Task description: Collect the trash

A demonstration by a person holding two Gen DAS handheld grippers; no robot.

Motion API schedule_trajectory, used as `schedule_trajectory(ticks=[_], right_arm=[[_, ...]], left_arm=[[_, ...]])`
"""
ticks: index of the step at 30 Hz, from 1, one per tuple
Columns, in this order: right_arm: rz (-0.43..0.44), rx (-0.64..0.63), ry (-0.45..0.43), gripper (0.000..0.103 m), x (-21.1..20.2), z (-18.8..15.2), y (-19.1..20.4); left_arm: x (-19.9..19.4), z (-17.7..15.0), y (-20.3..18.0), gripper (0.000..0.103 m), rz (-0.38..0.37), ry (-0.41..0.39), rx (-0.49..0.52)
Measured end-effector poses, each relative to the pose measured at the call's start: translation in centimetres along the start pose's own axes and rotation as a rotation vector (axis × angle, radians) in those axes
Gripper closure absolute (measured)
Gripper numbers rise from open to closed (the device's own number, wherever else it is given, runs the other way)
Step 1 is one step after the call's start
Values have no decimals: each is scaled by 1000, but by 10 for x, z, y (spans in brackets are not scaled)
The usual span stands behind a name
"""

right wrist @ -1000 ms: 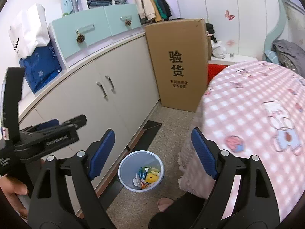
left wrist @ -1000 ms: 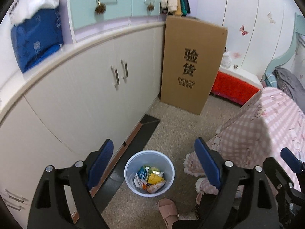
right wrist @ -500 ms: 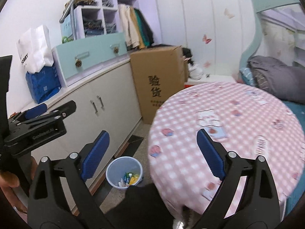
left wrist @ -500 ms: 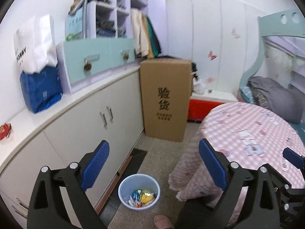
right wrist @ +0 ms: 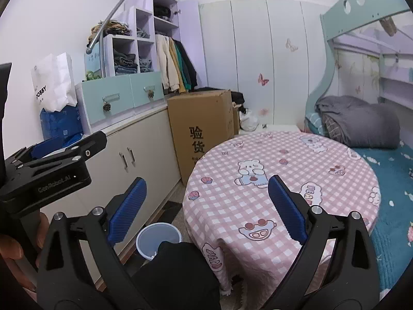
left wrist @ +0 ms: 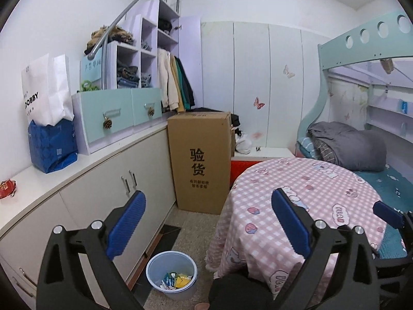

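Note:
A pale blue bin (left wrist: pixel 157 267) stands on the floor by the cabinet, with colourful wrappers (left wrist: pixel 178 280) inside it. My left gripper (left wrist: pixel 206 193) is held well above it, pointing across the room; its jaws are opening and nothing is between them. My right gripper (right wrist: pixel 206 180) hovers over the edge of the round table; its jaws are opening too, with nothing between them. In the right wrist view the bin (right wrist: pixel 155 235) is partly hidden by the person's dark trouser leg (right wrist: pixel 178 271). A small red wrapper (left wrist: pixel 6 188) lies on the counter at far left.
A round table with a pink checked cloth (left wrist: pixel 309 193) fills the right. A tall cardboard box (left wrist: pixel 201 160) stands against the white cabinets (left wrist: pixel 103 193). A bunk bed with grey bedding (left wrist: pixel 348 149) is behind. A hand (right wrist: pixel 15 245) holds the left gripper's handle.
Both views have swung up and back from the bin on the floor, which has dropped to the bottom of the picture. The table top and bed have come into view. Both jaws spread slightly wider.

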State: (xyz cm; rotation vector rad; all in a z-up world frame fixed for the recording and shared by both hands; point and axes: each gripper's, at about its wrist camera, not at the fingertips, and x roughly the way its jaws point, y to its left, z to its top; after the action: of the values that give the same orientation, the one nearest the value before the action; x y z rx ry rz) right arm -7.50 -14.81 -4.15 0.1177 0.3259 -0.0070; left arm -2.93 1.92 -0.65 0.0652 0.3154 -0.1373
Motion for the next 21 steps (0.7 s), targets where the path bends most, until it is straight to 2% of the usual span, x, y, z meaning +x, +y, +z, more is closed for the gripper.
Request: schedule_trajectory(ticks=[7, 21], right_arm=[[5, -5, -30, 9, -17, -2, 5], [13, -14, -46, 9, -26, -2, 10]], left_arm=[[-22, -1, -3, 7, -3, -41, -2], [-36, 0, 1, 7, 6, -68, -13]])
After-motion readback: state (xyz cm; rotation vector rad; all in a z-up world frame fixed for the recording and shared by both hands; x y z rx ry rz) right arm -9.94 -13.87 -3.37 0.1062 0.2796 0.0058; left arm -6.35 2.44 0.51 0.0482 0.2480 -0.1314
